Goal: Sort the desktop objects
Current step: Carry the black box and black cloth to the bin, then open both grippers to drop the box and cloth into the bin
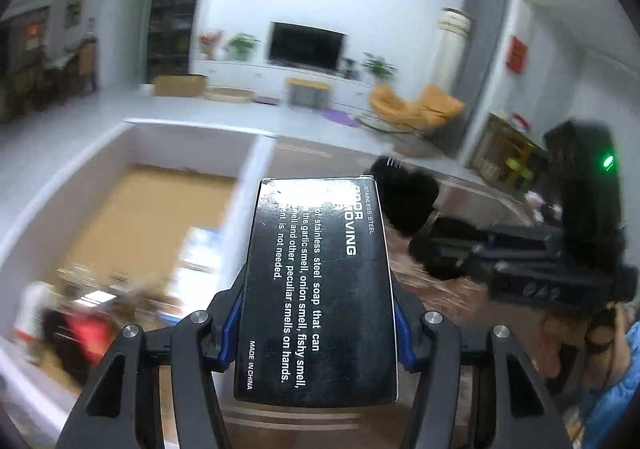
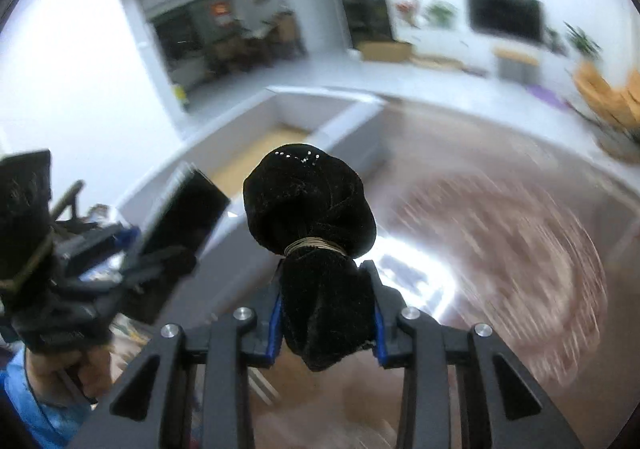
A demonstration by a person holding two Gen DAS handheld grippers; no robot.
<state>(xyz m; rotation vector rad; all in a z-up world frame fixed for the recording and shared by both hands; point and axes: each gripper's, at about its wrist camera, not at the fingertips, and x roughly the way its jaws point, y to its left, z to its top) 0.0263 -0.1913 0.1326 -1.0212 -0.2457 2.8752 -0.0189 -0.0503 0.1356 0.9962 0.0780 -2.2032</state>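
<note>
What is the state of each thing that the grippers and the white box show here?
Left gripper: shut on the black soap box, held off the table.
Right gripper: shut on the black velvet scrunchie, lifted.
White storage box: open, lidless.

bin contents [image 1: 80, 313] blurred (unreadable) — tabletop [image 2: 500, 241] smeared

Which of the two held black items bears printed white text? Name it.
The black box in the left gripper; the velvet pouch in the right gripper is plain.
</note>
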